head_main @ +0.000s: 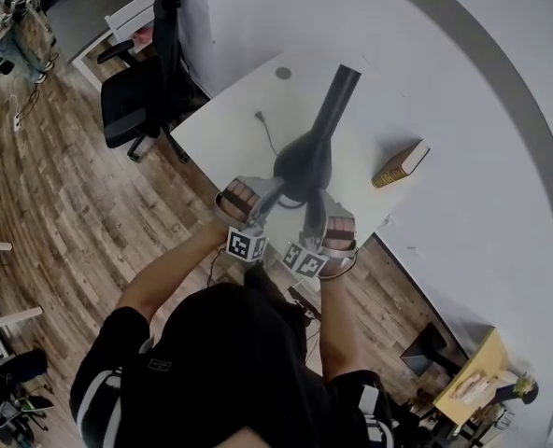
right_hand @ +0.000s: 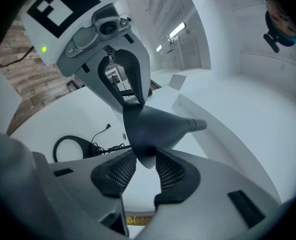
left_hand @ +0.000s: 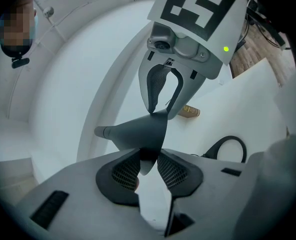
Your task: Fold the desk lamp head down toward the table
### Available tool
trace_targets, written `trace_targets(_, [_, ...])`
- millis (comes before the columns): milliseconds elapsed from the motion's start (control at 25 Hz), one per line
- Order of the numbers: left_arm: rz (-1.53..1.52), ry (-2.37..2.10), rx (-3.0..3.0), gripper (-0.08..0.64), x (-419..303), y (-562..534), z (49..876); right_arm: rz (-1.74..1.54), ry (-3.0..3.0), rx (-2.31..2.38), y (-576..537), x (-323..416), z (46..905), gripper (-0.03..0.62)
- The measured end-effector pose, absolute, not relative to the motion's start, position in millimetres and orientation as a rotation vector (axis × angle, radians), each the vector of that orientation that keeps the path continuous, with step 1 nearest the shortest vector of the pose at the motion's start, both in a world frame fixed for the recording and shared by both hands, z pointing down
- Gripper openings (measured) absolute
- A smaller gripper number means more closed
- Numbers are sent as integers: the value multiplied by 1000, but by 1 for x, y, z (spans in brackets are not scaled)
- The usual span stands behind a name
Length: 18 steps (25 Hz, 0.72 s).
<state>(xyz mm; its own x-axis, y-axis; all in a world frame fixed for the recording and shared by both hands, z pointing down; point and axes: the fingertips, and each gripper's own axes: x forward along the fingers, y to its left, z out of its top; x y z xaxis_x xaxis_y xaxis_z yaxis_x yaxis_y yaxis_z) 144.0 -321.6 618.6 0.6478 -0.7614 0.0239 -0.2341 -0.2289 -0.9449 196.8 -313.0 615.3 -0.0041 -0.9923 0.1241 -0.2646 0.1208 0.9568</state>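
Head view: the white desk (head_main: 225, 133) stands against a white wall on a wooden floor (head_main: 62, 203), with an office chair (head_main: 132, 101) at its far left corner. The dark lamp head (head_main: 304, 161) hangs over the near part of the desk, and its arm (head_main: 340, 91) runs away from me toward the wall. My left tongs (head_main: 273, 194) and right tongs (head_main: 312, 208) meet the head's near rim from either side. A book (head_main: 400, 163) lies to the right, well apart from the lamp. Left gripper view: my left tongs (left_hand: 149, 166) stand released, the pads spread, with the lamp head's (left_hand: 138, 131) rim reaching down between them and not pinched. The right tongs (left_hand: 160, 101) face me at the rim's far edge. A black ring (left_hand: 231, 137) lies on the desk beyond. Right gripper view: my right tongs (right_hand: 147, 171) are likewise released, and the rim of the lamp head (right_hand: 150, 126) dips between the parted pads with a gap showing beside its tip. The left tongs (right_hand: 135, 96) touch the rim opposite. The black ring (right_hand: 68, 137) and a tangled cable (right_hand: 100, 146) lie on the desk at left.
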Motion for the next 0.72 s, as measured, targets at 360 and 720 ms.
trace_targets(360, [-601,852,-1722,121,149,-333,628,-957,-1437,1312,-323,202,630,143])
trace_targets(720, [-604,853,-1733,127,152,-339,639,-972,-1439,1322,-329,203,635,147])
